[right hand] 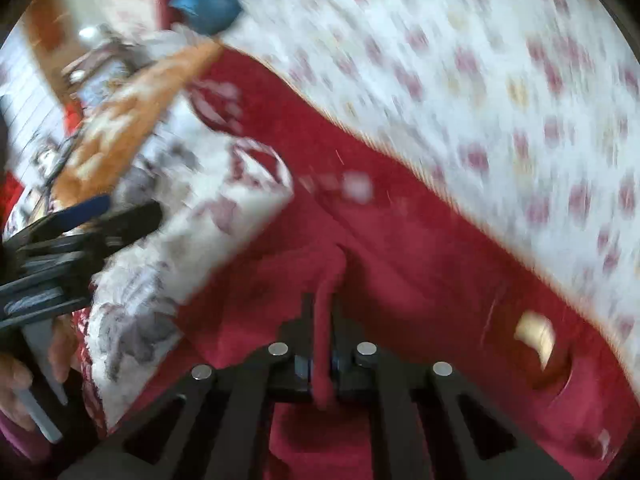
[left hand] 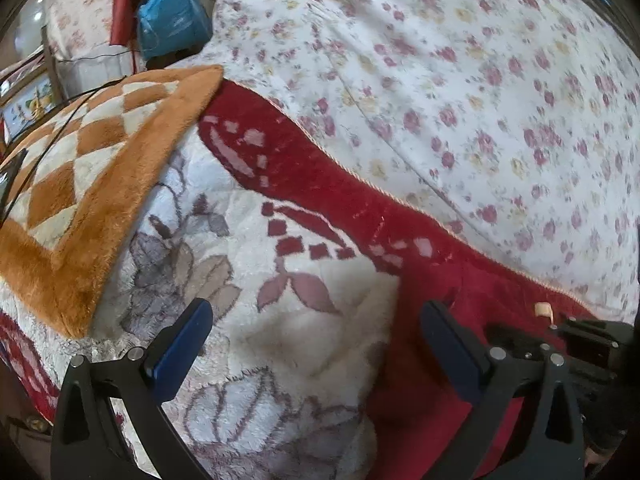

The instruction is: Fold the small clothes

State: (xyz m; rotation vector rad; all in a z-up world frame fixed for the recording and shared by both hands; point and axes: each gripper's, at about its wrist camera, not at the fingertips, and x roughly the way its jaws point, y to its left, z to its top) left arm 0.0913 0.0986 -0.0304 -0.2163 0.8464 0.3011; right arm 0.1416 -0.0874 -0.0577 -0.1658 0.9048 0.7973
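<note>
Left wrist view. Left claw (left hand: 316,344) spread wide, nothing between the fingers. Directly ahead of and beneath it lies a small cream fleece garment (left hand: 320,320), pale against the patterned red and white blanket (left hand: 304,184) it rests on. The garment sits between the two fingers but neither touches it, as far as the view shows. Up and to the left of the claw: an orange checked mat (left hand: 92,168). Far beyond, a flowered bedsheet (left hand: 460,80). To the right of the right finger, part of the other tool is visible at the frame edge.

Right wrist view. Heavy motion blur. Right claw (right hand: 323,364) pressed together, pinching a ridge of red cloth (right hand: 328,296) that rises from the surface and runs back between the fingers. Whether this red cloth is a separate garment or a fold of the blanket cannot be told from here. Off to the claw's left, the left claw with a hand (right hand: 24,384) on its grip.

Judgement: the step in hand looks like the opening grasp, one side taken, the other not yet. Next move calls for the left claw to drop onto a cloth edge and close, then both to lift evenly so the piece spreads without bunching.
</note>
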